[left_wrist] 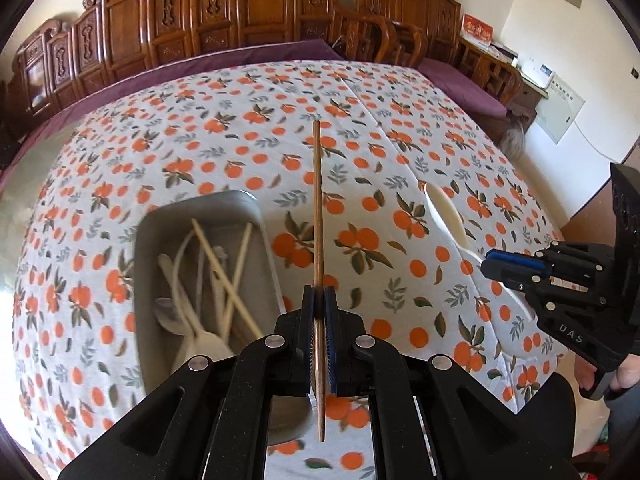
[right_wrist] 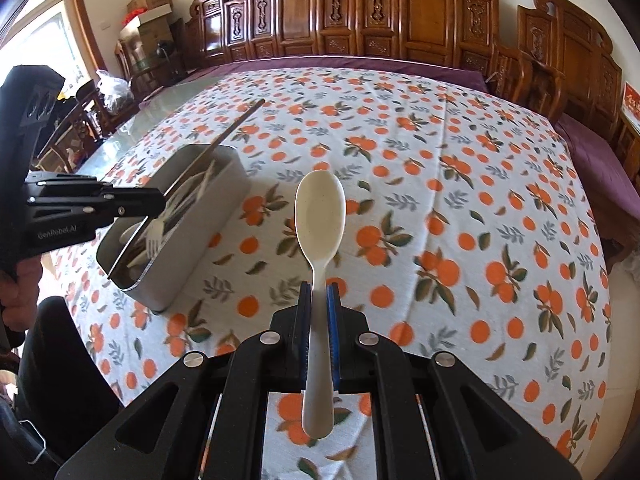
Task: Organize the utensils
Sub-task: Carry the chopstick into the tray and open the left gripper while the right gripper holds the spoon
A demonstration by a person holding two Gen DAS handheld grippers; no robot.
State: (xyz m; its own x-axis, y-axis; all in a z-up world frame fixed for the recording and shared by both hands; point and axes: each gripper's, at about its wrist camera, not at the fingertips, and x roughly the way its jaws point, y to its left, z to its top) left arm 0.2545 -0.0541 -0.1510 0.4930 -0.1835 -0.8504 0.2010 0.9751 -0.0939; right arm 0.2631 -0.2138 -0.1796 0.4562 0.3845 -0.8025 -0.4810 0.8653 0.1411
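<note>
Brown chopstick point(left_wrist: 318, 216) is clamped in my left tool point(left_wrist: 319, 320) – pads pressed tight on it at about two-thirds down its length, the long end sticking fwd over the cloth, the short end poking back under the tool. It's in the air, just right of the grey metal bin point(left_wrist: 200, 216). White spoon point(right_wrist: 319, 216) is pinched by its handle in my right tool point(right_wrist: 319, 308), bowl fwd and facing up, handle end hanging out behind the pads; it's off the surface too, to the right of the bin. Inside the bin: pale chopsticks point(left_wrist: 236, 256), white spoons point(left_wrist: 208, 342), a metal spoon point(left_wrist: 168, 312) and a white fork point(right_wrist: 153, 236), all lying criss-cross. Bin sits on the surface point(right_wrist: 480, 184), which has a white cloth w/ orange fruit print. Beyond that – carved wooden chairs point(right_wrist: 424, 12) along the far edge.
</note>
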